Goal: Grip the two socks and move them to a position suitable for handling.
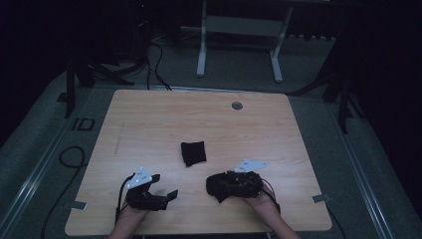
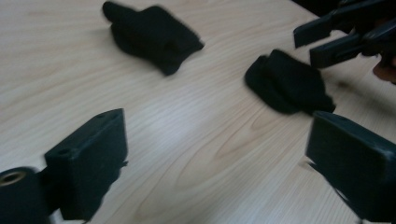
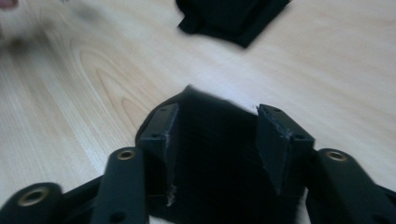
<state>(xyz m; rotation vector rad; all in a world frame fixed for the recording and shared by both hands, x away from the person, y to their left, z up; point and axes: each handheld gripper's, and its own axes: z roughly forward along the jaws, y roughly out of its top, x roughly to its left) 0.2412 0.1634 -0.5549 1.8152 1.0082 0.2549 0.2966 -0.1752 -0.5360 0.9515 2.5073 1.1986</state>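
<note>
Two black folded cloth items on the wooden table [image 1: 149,114] — they look like socks, though the fabric is too dark to be sure.

Farther folded piece [image 1: 193,153] is lying alone mid-table, well apart from both grippers, looking finished and set aside.

Nearer piece [image 1: 221,186] is sitting at the right gripper [image 1: 230,185]. In the right gripper view the cloth [image 3: 219,154] is lying between the jaws, which are standing partly spread on either side of it; the pads are not visibly pressing in, so it reads as a release or a regrip, not a pinch. In the left gripper view the same piece [image 2: 287,81] is resting flat on the wood just ahead of the right gripper [image 2: 322,39], bundled into a compact shape.

Left gripper [image 1: 166,191] is hovering over bare table at the near left, jaws spread wide, nothing between them [image 2: 215,158].

Judgement on progress: one piece is done; the second is folded or nearly so and is being let go. What's left is probably placing it beside or on the first — the left gripper is free to help.
</note>
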